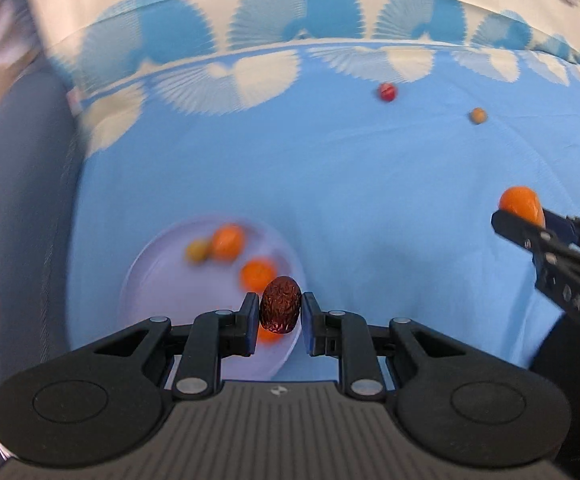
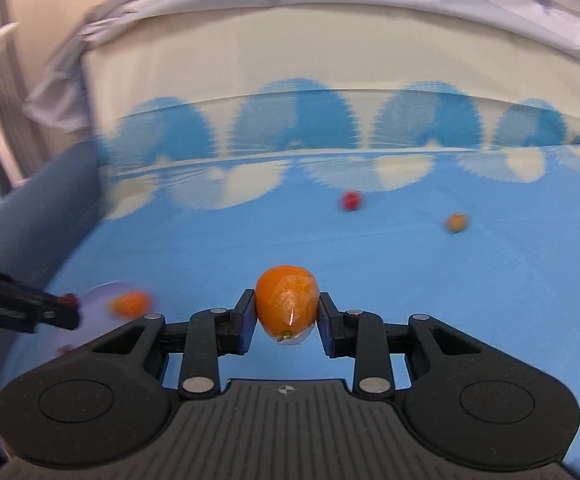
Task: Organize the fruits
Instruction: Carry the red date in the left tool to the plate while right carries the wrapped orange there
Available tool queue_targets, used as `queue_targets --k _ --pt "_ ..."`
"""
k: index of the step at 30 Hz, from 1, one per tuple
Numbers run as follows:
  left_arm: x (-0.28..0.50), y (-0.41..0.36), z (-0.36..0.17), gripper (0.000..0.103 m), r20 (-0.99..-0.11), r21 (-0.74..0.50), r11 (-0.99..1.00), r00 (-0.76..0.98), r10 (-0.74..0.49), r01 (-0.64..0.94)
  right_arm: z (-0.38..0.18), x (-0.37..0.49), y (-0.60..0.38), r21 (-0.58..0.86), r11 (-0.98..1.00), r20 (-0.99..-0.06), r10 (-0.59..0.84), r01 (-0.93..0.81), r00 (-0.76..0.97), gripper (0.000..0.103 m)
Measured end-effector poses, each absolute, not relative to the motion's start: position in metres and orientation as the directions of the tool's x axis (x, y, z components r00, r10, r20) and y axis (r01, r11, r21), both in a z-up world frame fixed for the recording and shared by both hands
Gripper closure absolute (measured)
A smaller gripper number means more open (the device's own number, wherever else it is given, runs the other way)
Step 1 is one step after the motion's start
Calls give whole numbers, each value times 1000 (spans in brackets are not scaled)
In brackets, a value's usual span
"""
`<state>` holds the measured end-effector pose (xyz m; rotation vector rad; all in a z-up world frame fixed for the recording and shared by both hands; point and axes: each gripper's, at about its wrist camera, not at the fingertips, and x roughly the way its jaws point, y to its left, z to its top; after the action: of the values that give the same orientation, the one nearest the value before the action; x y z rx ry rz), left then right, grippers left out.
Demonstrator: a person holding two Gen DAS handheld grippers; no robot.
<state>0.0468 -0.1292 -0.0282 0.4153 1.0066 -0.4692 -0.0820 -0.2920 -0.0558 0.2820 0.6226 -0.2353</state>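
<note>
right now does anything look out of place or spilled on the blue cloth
Nothing is spilled or damaged. Two small fruits lie loose far from the plate: a red one and a brownish one. The left gripper holds a wrinkled dark red fruit; the right gripper holds an orange fruit.

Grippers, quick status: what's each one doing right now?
Left gripper: closed on a dark red wrinkled date, above the plate.
Right gripper: closed on an orange kumquat, above the blue cloth.
</note>
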Motion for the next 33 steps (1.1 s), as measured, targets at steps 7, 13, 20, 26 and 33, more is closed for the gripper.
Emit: queue_targets --k 7,13,20,26,33 --pt "-3 -54 -3 79 -855 112 887 498 -143 448 -14 -106 -208 157 984 -554 16 86 833 69" --pt "-40 -9 10 79 -829 102 915 542 -139 391 0 -128 -159 165 986 -567 102 -9 818 69" --pt "-59 18 18 79 -805 58 933 569 -168 356 7 -152 -130 108 993 -574 95 -40 814 69" --pt "-64 26 22 79 -787 30 933 584 -199 359 11 -159 -123 81 996 -575 75 -34 815 69" --pt "-61 33 21 79 -783 12 937 586 -208 349 12 -155 -116 50 998 -588 68 -48 806 69"
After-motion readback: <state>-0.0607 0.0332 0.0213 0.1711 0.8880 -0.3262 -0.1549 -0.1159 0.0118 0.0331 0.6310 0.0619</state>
